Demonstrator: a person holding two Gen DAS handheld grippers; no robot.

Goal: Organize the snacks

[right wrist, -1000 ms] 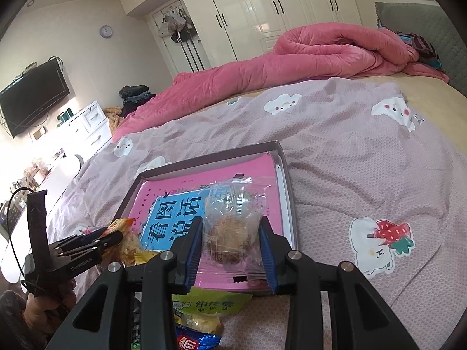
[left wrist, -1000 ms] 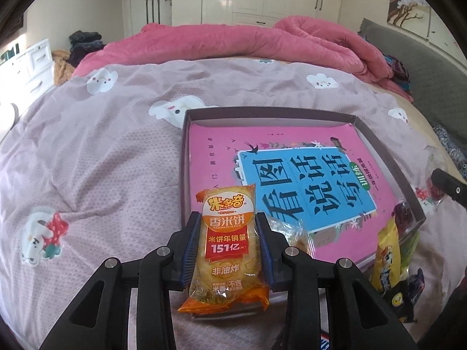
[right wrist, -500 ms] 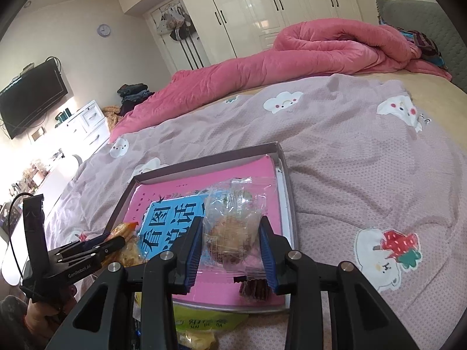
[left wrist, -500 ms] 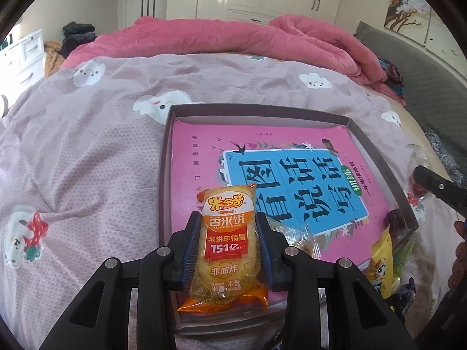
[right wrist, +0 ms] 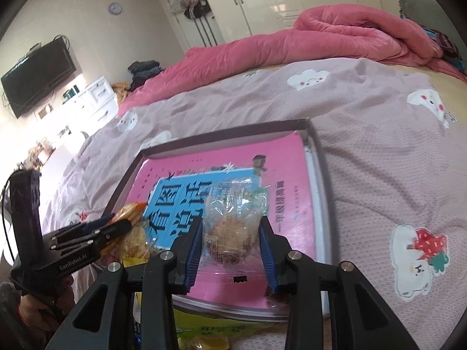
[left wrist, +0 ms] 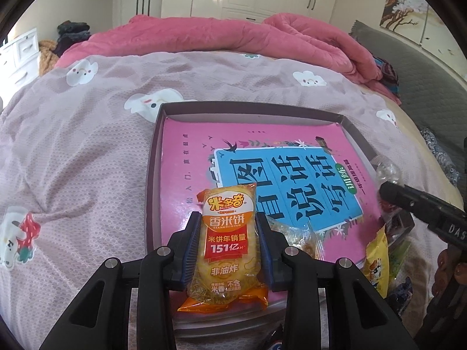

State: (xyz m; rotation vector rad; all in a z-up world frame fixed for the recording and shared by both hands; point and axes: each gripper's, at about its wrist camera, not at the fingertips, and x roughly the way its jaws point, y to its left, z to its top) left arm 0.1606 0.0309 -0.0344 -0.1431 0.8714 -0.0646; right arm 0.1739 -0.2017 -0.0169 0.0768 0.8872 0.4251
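Observation:
My left gripper (left wrist: 228,227) is shut on an orange rice cracker packet (left wrist: 226,245), held over the near left part of a shallow dark box (left wrist: 153,157) that has a pink and blue book cover (left wrist: 262,157) inside. My right gripper (right wrist: 232,233) is shut on a clear-wrapped pastry (right wrist: 233,218), held over the near right part of the same box (right wrist: 319,175). The left gripper also shows in the right wrist view (right wrist: 116,227), and the right gripper's body shows at the right edge of the left wrist view (left wrist: 423,213).
Several loose snack packets lie at the box's near edge: a yellow packet (left wrist: 378,259) and a clear one (left wrist: 294,236), with green-yellow ones (right wrist: 204,329) below. A pink quilt (left wrist: 233,38) is bunched at the far side of the bed. The bedsheet (left wrist: 73,160) surrounds the box.
Both grippers have moved forward over the box with their packets still held. The box looks closer and larger in both views.

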